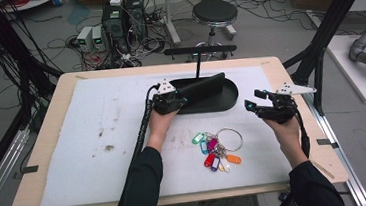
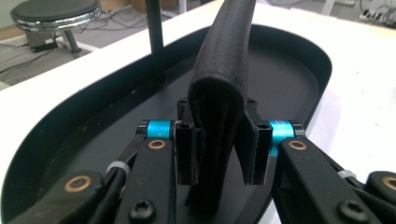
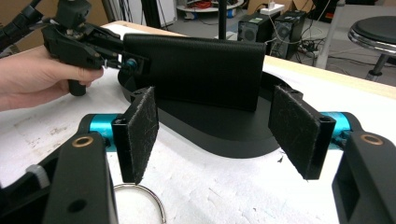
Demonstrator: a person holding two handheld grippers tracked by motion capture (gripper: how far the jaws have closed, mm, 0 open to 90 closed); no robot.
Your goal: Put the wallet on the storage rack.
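Black textured wallet over black oval tray. White mat w/ brown specks on tan wood worktop. Key tags: green, pink, red, blue, orange, on silver ring.

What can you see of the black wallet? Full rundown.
The black wallet is a folded, rectangular piece with a grained, leather-like surface. It stands on edge, fold uppermost, over the black oval tray, its long side roughly level. The left gripper is shut on one end, jaws pressing both faces. Whether its lower edge touches the tray is unclear.
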